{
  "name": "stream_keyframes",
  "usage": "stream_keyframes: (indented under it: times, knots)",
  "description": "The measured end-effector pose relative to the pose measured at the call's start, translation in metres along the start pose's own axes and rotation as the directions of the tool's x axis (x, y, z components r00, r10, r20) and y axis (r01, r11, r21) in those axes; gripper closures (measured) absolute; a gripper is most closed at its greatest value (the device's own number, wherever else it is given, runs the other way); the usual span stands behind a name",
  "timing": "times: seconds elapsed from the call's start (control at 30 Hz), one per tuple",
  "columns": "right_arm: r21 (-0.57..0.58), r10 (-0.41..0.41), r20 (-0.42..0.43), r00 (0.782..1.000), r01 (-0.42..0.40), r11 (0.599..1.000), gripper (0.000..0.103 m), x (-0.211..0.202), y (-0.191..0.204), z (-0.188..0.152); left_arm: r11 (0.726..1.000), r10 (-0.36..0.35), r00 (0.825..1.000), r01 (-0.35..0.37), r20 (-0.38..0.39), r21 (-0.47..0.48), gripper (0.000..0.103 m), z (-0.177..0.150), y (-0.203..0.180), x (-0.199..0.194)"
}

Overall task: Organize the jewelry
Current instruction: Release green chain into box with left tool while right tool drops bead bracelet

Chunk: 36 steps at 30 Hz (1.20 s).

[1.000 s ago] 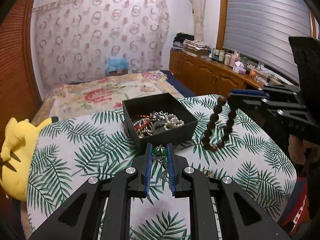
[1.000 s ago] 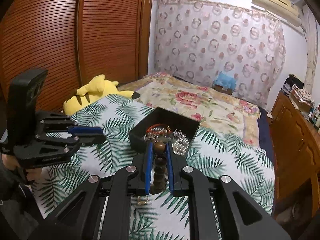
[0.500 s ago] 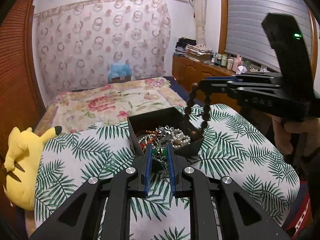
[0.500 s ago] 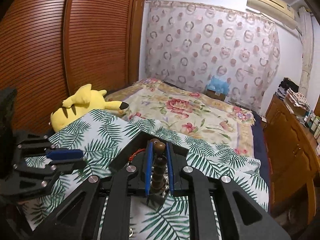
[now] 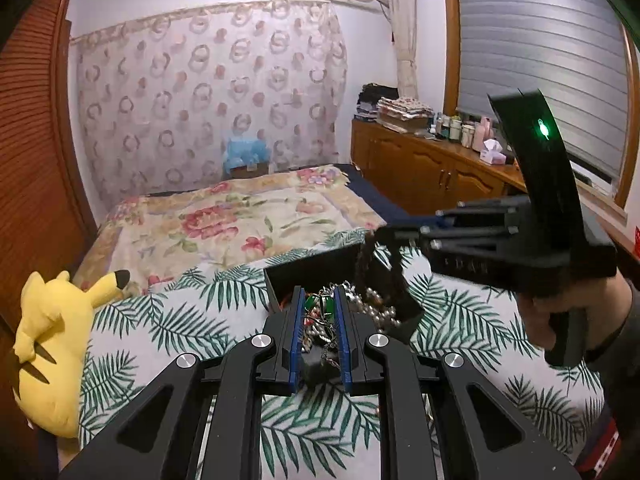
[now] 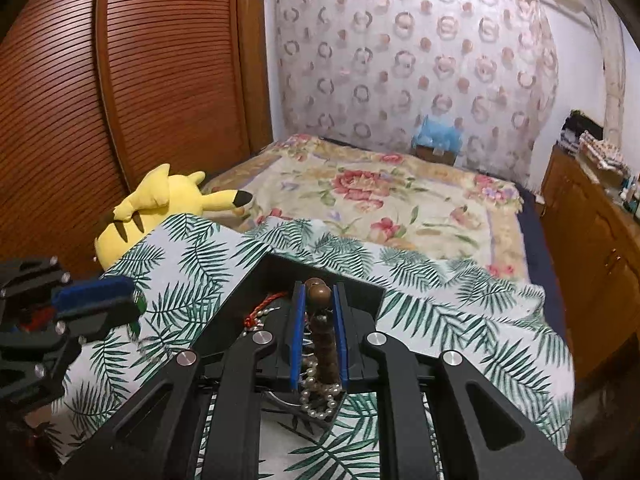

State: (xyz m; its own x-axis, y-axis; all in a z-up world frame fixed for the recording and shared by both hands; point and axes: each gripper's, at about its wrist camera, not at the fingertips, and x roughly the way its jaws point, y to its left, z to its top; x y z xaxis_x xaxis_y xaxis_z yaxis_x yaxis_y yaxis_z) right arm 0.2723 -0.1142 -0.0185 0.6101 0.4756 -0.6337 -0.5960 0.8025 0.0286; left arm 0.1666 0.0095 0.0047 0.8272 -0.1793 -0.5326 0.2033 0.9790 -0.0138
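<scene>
A black open box (image 5: 308, 270) with pearls and chains sits on the palm-leaf cloth (image 5: 168, 320); it also shows in the right wrist view (image 6: 256, 284). My left gripper (image 5: 317, 312) is shut on a chain with green stones (image 5: 320, 306), held over the box's near edge. My right gripper (image 6: 318, 312) is shut on a brown wooden bead bracelet (image 6: 320, 336), which hangs over the box. In the left wrist view the right gripper (image 5: 384, 236) holds the blurred bracelet (image 5: 362, 268) above the box's right side.
A yellow plush toy (image 5: 44, 344) lies at the cloth's left edge. A floral bedspread (image 5: 240, 216) lies beyond the box. A wooden dresser (image 5: 424, 168) with bottles stands at right. A slatted wooden wardrobe (image 6: 120, 100) is at left.
Both grippers have moved forward over the box. The bead bracelet has come down from beside the box to above it. The green-stone chain now hangs over the box's near edge.
</scene>
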Motion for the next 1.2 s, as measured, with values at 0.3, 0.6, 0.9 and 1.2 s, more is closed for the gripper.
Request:
stream_keyframes:
  times: [0.3, 0.6, 0.9, 1.2]
  knots:
    - [0.024, 0.018, 0.004, 1.000, -0.018, 1.000, 0.087, -0.006, -0.016, -0.010, 1.000, 0.018, 0.999, -0.018, -0.033, 0.003, 0.089, 0.011, 0.002, 0.032]
    - [0.020, 0.051, 0.002, 0.999, -0.051, 0.998, 0.087, -0.006, -0.015, -0.012, 0.999, 0.036, 0.996, -0.036, -0.078, 0.008, 0.090, 0.019, 0.003, 0.067]
    - [0.038, 0.060, -0.003, 0.998, -0.060, 0.997, 0.087, -0.007, -0.014, -0.015, 0.999, 0.038, 0.995, -0.036, -0.092, 0.021, 0.089, 0.022, 0.003, 0.088]
    - [0.038, 0.060, -0.004, 0.998, -0.059, 0.998, 0.087, -0.008, -0.015, -0.016, 0.999, 0.039, 0.996, -0.040, -0.080, -0.010, 0.072, 0.023, 0.015, 0.084]
